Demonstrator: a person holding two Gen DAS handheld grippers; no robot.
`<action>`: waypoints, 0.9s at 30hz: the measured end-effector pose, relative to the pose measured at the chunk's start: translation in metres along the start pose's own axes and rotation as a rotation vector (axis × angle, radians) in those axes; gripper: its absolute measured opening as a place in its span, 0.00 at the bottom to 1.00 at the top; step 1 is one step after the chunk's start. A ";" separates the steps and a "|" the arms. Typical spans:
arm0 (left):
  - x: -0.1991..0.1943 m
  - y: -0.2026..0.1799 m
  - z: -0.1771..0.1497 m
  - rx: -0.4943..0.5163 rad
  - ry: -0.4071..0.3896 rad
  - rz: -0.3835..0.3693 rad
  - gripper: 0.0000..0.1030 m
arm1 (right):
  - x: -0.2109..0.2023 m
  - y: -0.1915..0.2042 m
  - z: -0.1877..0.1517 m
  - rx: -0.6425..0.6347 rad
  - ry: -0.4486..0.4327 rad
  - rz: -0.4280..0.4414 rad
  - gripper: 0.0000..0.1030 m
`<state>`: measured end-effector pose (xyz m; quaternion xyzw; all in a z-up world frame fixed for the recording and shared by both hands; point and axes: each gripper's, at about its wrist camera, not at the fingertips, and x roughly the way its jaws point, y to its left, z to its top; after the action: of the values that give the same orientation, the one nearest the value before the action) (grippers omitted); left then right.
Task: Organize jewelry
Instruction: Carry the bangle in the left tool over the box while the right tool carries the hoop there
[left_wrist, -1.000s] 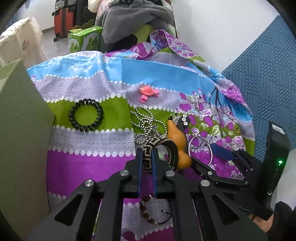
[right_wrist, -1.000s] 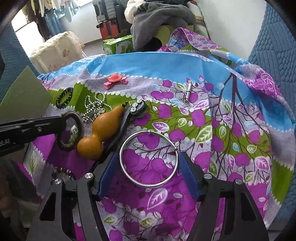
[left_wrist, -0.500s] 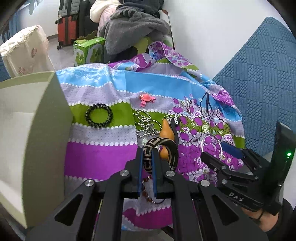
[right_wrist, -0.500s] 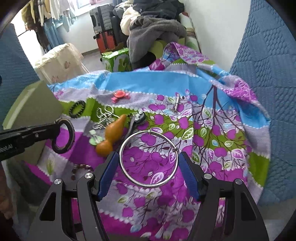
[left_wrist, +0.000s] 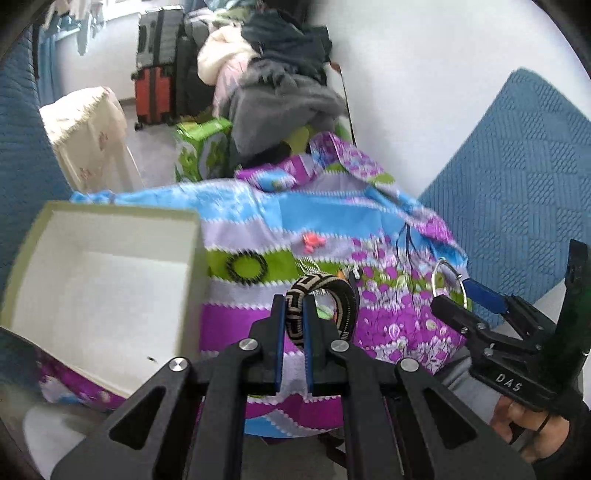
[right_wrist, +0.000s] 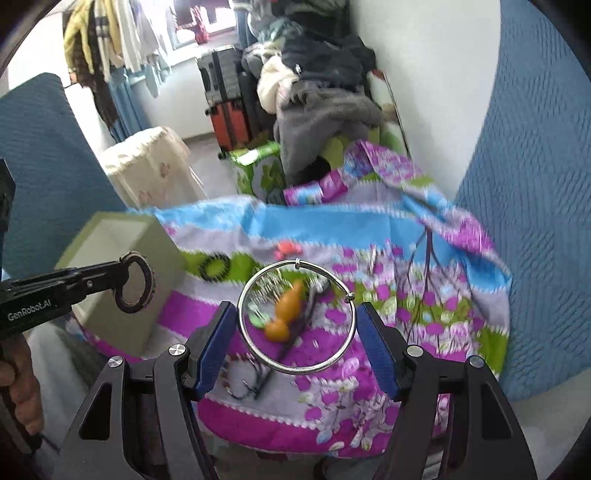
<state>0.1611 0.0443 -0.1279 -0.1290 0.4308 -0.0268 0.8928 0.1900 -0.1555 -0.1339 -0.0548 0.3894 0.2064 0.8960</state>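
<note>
My left gripper (left_wrist: 294, 314) is shut on a black-and-cream patterned bangle (left_wrist: 325, 291), held in the air beside the open pale green box (left_wrist: 99, 273). It also shows in the right wrist view (right_wrist: 135, 282). My right gripper (right_wrist: 295, 332) is shut on a thin silver ring bangle (right_wrist: 297, 363), lifted above the flowered cloth (right_wrist: 388, 295). The silver bangle also shows in the left wrist view (left_wrist: 439, 277). On the cloth lie an orange gourd charm (right_wrist: 286, 314), a black coiled hair tie (right_wrist: 215, 266), a pink clip (right_wrist: 286, 249) and a bead chain (right_wrist: 266, 286).
The box (right_wrist: 110, 266) stands at the cloth's left edge. A beaded bracelet (right_wrist: 243, 380) lies near the front. Blue padded panels (left_wrist: 517, 184) flank the table. Suitcases (left_wrist: 155, 92) and a heap of clothes (left_wrist: 280, 92) are behind.
Both grippers have risen and drawn back from the cloth with their bangles. The left one has swung toward the box, whose white inside now shows.
</note>
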 end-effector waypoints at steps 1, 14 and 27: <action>-0.009 0.003 0.005 0.004 -0.007 0.006 0.08 | -0.005 0.004 0.007 -0.003 -0.014 0.006 0.64; -0.089 0.036 0.041 -0.033 -0.192 0.097 0.08 | -0.046 0.063 0.083 -0.085 -0.166 0.094 0.64; -0.106 0.113 0.022 -0.163 -0.219 0.205 0.08 | -0.020 0.165 0.107 -0.218 -0.159 0.265 0.64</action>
<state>0.1041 0.1745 -0.0628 -0.1586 0.3427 0.1135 0.9190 0.1822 0.0154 -0.0354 -0.0832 0.2964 0.3672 0.8777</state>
